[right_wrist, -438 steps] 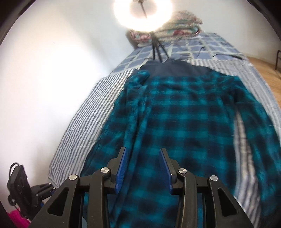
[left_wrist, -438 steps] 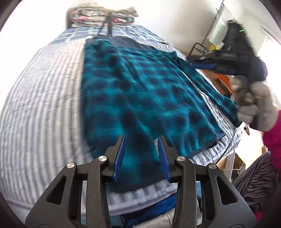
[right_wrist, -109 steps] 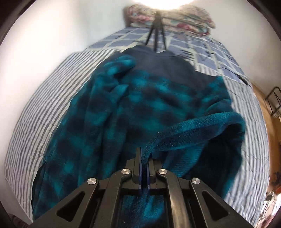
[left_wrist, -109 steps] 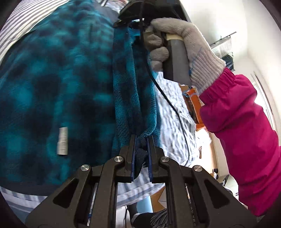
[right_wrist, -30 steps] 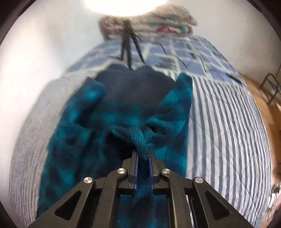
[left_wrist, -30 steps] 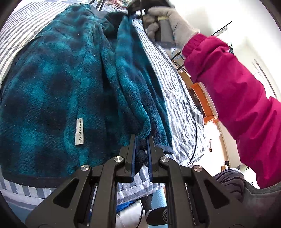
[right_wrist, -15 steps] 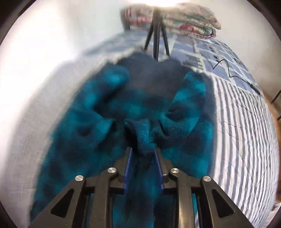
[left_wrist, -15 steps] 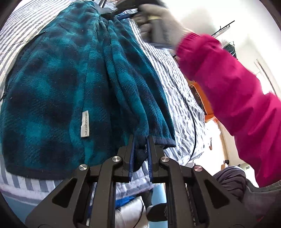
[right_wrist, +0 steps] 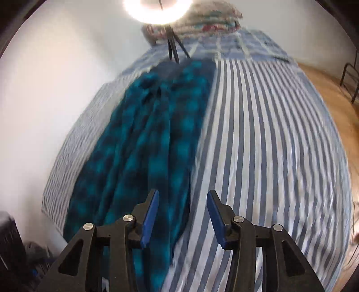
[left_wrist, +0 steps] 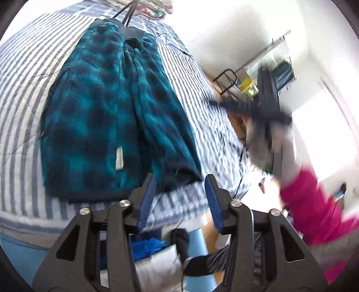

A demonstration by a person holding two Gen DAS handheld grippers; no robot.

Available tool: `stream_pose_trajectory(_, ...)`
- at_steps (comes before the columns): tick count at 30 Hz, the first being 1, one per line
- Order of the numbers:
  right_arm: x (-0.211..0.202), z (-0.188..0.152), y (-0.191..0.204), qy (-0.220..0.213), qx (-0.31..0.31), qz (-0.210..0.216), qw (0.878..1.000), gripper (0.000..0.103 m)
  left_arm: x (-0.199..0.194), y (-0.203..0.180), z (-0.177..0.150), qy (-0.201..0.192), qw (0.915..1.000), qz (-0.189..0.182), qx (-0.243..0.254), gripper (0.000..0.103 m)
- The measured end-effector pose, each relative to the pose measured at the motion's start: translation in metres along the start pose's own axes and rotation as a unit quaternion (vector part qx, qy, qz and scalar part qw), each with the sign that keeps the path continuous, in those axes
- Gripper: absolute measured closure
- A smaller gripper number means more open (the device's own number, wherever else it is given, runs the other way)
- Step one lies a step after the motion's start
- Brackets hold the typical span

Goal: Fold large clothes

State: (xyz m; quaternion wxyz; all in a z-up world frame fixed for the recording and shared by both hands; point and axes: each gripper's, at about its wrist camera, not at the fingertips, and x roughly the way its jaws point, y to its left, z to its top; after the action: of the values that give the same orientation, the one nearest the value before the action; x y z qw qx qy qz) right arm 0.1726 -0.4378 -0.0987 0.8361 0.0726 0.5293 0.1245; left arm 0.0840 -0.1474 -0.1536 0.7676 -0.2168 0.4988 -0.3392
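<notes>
Now the robe (left_wrist: 98,116) lies on the striped bed (left_wrist: 20,94), folded lengthwise into a long narrow band. Its long axis runs from the near hem, just ahead of the left gripper (left_wrist: 179,200), away toward the tripod (left_wrist: 128,13) at the far end of the bed, where the dark collar points. A white label (left_wrist: 119,159) shows near the hem.

Both sets of jaws are opening, and nothing is between them. Those of the left gripper are spread just off the hem's right corner, with bed edge showing in the gap. The right gripper (right_wrist: 182,213) hangs over the robe's right edge in its own view, cloth under its left finger (right_wrist: 150,213) and bare stripes under the other; that view is blurred. In the left view the right hand (left_wrist: 267,137) is a smear, well off to the right of the robe.

Judging by this, the next fold would go across the long axis, hem toward collar. The left gripper is nearer the hem.
</notes>
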Motion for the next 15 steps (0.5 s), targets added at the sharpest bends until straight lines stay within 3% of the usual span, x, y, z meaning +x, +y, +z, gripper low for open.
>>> stream_pose_trajectory(3, 0.012, -0.039, 0.000, 0.025, 0.012, 0.003, 1.000, 0.056, 0.019, 0.007, 0.019, 0.014, 0.9992, -0.021, -0.033, 0.057)
stream_pose_trajectory(7, 0.023, -0.066, -0.009, 0.030, 0.058, 0.027, 0.998, 0.053, 0.053, 0.002, 0.034, 0.039, 0.9990, -0.004, -0.021, 0.061)
stream_pose_trajectory(8, 0.025, -0.068, -0.011, 0.027, 0.068, 0.036, 0.997, 0.052, 0.061, 0.001, 0.033, 0.045, 0.9988, -0.003, -0.015, 0.072)
stream_pose_trajectory(9, 0.025, -0.068, -0.014, 0.024, 0.078, 0.045, 0.996, 0.052, 0.068, 0.003, 0.033, 0.054, 0.9984, 0.014, -0.011, 0.103)
stream_pose_trajectory(15, 0.028, -0.040, -0.037, -0.017, 0.130, 0.083, 0.988, 0.044, 0.061, 0.026, 0.013, 0.050, 0.9972, 0.051, -0.022, 0.103)
